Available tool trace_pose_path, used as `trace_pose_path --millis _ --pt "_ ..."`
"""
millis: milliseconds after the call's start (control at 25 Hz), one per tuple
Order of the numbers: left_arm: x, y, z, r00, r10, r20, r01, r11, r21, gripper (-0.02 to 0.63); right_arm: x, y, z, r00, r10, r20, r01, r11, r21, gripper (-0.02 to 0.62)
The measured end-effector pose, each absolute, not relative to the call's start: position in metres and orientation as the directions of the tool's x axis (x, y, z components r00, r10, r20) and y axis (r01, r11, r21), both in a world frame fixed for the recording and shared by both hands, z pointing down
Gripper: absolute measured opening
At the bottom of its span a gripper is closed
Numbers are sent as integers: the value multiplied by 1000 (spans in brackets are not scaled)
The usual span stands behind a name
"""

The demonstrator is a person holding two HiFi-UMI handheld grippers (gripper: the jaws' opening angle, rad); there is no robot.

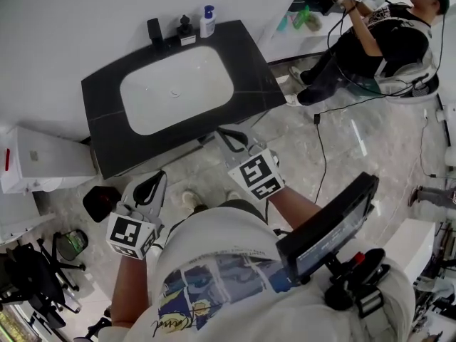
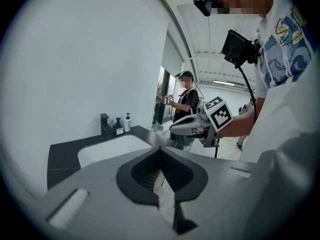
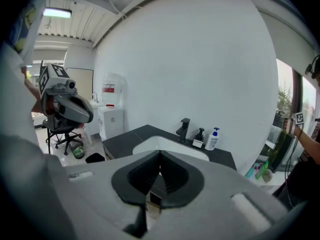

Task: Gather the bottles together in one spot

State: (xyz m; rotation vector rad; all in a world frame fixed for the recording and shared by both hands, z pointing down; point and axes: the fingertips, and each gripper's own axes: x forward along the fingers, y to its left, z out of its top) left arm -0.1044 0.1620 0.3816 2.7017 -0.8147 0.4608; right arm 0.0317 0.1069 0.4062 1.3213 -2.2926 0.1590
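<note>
Bottles (image 1: 207, 23) are in neither claw. The left gripper (image 2: 161, 150) has its jaws pressed together with nothing between them, and the right gripper (image 3: 160, 154) is also fully closed and empty. Both are held in the air on the near side of a black counter (image 1: 107, 144), apart from it. The left one is nearer and further left, and the right one is close to the counter's near right edge.

A white sink basin (image 1: 177, 87) is set into the counter. At the far edge, against the white wall, stands a black faucet (image 3: 184, 130). Just right of it is a dark pump bottle (image 3: 199, 138), and right of that a white pump bottle (image 3: 213, 139) with a blue top. The two are upright and close together, well away from both grippers.

Further right, past the counter's end, green containers (image 3: 260, 170) stand on a low white ledge, too small to make out clearly. A second person (image 1: 388, 41) is seated there, holding up another pair of grippers. Left of the counter are a white cabinet (image 1: 35, 164) and, nearer, a black office chair (image 1: 28, 276) on the pale floor.
</note>
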Motion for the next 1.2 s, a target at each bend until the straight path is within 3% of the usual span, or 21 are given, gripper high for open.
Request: trace_pose_path --millis 600,1200 --pt "-23 211 379 756 -511 408 -604 -785 137 2 84 155 387 -528 -745 407 -784 612 102 0" --pt "10 248 380 727 -549 412 -641 -758 122 3 112 193 379 -574 -721 387 -746 656 115 0"
